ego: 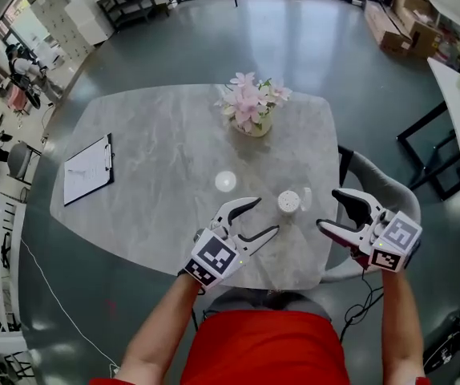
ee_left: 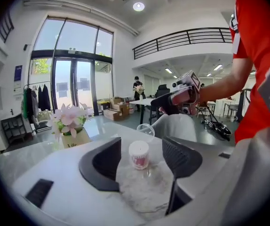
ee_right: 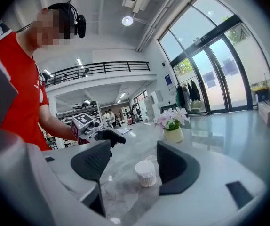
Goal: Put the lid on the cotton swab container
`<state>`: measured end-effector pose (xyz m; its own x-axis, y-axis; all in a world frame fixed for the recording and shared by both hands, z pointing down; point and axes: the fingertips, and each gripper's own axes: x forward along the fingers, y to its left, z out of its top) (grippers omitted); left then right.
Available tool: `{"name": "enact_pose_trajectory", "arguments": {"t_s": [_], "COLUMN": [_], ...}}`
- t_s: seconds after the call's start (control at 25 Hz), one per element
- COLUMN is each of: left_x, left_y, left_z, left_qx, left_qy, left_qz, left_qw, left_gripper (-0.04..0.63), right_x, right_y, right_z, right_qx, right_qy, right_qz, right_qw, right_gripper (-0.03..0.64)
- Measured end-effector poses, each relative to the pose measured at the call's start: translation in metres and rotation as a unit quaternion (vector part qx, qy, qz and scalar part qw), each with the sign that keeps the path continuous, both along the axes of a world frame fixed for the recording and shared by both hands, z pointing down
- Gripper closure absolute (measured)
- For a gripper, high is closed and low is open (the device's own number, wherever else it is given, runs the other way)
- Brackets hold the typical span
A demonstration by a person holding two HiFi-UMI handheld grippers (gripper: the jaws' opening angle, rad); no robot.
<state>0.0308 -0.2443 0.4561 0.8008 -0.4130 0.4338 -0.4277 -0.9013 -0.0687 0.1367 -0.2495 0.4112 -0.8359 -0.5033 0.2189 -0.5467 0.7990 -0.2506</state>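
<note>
Hardly anything here can be read. The cream flower pot (ee_left: 74, 139) has dark lettering low on its front that looks like "Life", though part of it is cut off. Near the pot, the cotton swab container (ee_left: 139, 155) wears a reddish label with print too small to make out. Well left of the pot in the head view, the sheet on the clipboard (ego: 88, 169) has lines too fine to read. Behind the pot, a blue sign (ee_left: 18, 73) beside the glass doors is illegible. The left gripper (ego: 267, 215) and right gripper (ego: 328, 208) carry black-and-white square markers, no letters.
</note>
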Motion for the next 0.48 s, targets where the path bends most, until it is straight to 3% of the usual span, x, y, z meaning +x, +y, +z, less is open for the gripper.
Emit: {"name": "enact_pose_trajectory", "arguments": {"t_s": [0.32,0.48], "left_x": [0.018,0.024], "left_y": [-0.020,-0.024], "left_z": [0.065,0.082], "left_qx": [-0.061,-0.079], "left_qy": [-0.052,-0.060], "left_qz": [0.050,0.062], "left_qw": [0.9955,0.9931], "left_gripper": [0.295,0.293], "right_x": [-0.002,-0.004], "right_y": [-0.024,-0.029], "right_z": [0.061,0.078], "right_qx": [-0.079,-0.105], "right_qy": [0.002,-0.005], "right_qz": [-0.025,-0.041], "right_qw": [0.997,0.994], "right_gripper": [0.264,0.264]}}
